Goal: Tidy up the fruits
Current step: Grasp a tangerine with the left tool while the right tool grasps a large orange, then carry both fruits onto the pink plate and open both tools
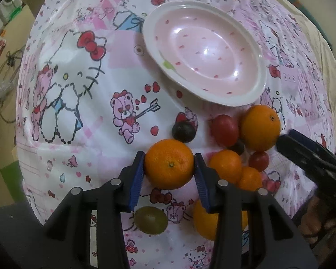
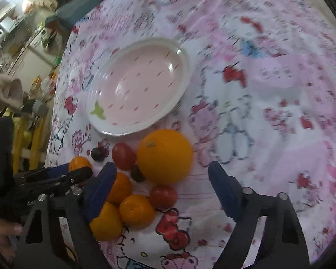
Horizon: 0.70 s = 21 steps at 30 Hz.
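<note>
My left gripper (image 1: 169, 167) is shut on a mandarin (image 1: 169, 164), its blue pads pressing both sides. An empty pink plate (image 1: 203, 53) with a white rim lies beyond it. Near the mandarin lie a large orange (image 1: 260, 127), red tomatoes (image 1: 224, 130), dark grapes (image 1: 183, 131), smaller mandarins (image 1: 225, 165) and a green grape (image 1: 151, 219). My right gripper (image 2: 161, 185) is open above the fruit pile, with the large orange (image 2: 164, 156), a tomato (image 2: 163, 196) and small mandarins (image 2: 136, 210) between and beside its fingers. The plate (image 2: 138, 85) lies beyond. The left gripper (image 2: 56, 174) shows at the left of the right wrist view.
A pink and white cartoon-print tablecloth (image 1: 78, 89) covers the round table. The table edge falls away at the left, with floor clutter and cables (image 1: 4, 67) beyond. The right wrist view shows shelves and household clutter (image 2: 22, 67) past the table's left edge.
</note>
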{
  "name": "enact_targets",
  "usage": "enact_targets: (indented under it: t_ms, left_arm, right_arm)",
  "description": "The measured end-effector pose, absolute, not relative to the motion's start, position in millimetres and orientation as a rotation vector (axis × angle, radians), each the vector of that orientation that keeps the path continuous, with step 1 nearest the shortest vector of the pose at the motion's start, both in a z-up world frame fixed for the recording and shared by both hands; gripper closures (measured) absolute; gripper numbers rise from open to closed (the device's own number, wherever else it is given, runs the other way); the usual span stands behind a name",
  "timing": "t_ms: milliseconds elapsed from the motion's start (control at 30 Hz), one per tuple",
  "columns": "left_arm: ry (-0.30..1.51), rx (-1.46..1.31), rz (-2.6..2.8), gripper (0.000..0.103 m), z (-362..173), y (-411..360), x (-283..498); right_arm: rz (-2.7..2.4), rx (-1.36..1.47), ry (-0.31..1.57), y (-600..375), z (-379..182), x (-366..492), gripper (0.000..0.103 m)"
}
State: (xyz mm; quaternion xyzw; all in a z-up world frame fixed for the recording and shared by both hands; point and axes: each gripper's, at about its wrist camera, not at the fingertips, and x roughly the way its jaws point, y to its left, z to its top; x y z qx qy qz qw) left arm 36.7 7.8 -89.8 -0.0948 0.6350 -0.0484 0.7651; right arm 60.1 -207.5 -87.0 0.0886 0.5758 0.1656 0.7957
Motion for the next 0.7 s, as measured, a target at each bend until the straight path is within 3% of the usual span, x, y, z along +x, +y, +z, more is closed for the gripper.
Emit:
enact_targets:
  t_ms: [167, 233, 267, 367, 700]
  left_arm:
    - [1.358, -0.195, -0.102, 0.065, -83.2, 4.7, 38.1]
    - [1.345, -0.188, -0.103, 0.065, -80.5, 3.7, 37.8]
    - [1.337, -0.182, -0.105, 0.065, -78.9, 3.4, 37.5]
    - [1.32, -0.151, -0.107, 0.065, -76.0, -0.1, 36.6]
    - [1.259, -0.128, -0.065, 0.065, -68.9, -0.4, 34.7]
  right_arm:
    - [0.354, 0.185, 1.3, -200.7, -107.2, 68.9, 0.025]
    - [0.352, 0.192, 1.332, -200.2, -115.6, 71.6, 0.03]
    - [0.35, 0.187, 1.337, -199.3, -118.5, 72.3, 0.037]
    - [0.36, 0.19, 1.324, -198.5, -118.3, 73.0, 0.042]
    - [0.372, 0.245, 1.256, -211.7, -99.0, 61.8, 0.044]
